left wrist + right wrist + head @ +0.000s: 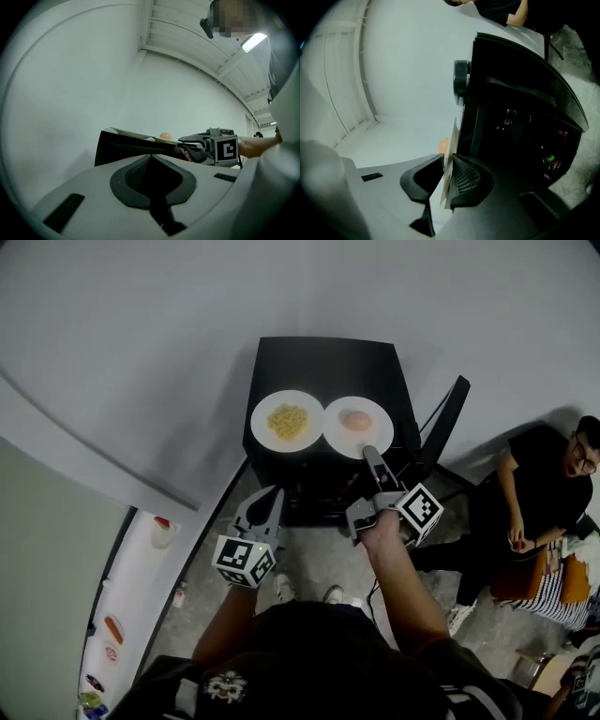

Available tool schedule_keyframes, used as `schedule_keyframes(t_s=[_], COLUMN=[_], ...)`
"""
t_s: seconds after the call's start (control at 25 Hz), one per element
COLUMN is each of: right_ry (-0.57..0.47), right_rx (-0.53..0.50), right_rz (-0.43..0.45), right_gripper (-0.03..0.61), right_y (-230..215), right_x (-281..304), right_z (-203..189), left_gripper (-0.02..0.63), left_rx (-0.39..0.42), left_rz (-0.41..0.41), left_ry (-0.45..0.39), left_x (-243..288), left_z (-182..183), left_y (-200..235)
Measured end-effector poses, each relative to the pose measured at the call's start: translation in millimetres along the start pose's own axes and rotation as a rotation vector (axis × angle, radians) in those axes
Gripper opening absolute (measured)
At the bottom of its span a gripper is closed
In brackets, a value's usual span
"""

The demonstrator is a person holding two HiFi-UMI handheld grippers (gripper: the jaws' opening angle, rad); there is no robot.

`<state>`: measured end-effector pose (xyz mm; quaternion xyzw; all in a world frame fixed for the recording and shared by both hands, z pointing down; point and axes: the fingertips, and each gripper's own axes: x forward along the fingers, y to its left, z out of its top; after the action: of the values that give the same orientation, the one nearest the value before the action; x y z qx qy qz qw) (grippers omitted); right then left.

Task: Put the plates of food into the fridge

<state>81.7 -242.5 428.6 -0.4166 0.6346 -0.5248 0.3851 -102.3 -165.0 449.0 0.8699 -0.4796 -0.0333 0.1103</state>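
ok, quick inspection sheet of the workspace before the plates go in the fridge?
Surface: black table, two plates on top.
Job's things: noodle plate and orange-food plate side by side; fridge door open at left.
Clutter: black panel tilted beside the table.
Grippers: right gripper shut on orange-food plate's near rim; left gripper shut, empty, short of the table.
Cables: thin lead right of the table.
Surroundings: seated person at right.

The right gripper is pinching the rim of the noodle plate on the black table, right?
No. The right gripper pinches the rim of the plate with the round orange food, not the noodle plate, on the black table; the head view shows it.
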Motion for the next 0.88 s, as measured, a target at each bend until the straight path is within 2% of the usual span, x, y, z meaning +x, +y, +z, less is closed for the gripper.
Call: schedule_keyframes(t_s=[0.4, 0.64, 0.88], right_ry=[-0.067, -0.083, -0.085], right_rx=[-0.043, -0.029, -0.016], right_rz=[-0.007, -0.038, -0.028], right_gripper=[0.048, 0.034, 0.034], right_y=[7.8, 0.3, -3.8], right_x=[-6.5, -8.8, -8.2], right_z=[11.3, 14.5, 14.4], left_gripper=[0.021, 0.021, 0.021], left_rx=[-0.027, -0.025, -0.026], left_rz=[0.023, 0.016, 0.011], left_ry=[-0.007, -0.002, 0.006], left_x=[-7.2, -6.2, -0.3], left_z=[1.6, -0.9, -6.6], left_y=[4.8, 2.7, 5.6])
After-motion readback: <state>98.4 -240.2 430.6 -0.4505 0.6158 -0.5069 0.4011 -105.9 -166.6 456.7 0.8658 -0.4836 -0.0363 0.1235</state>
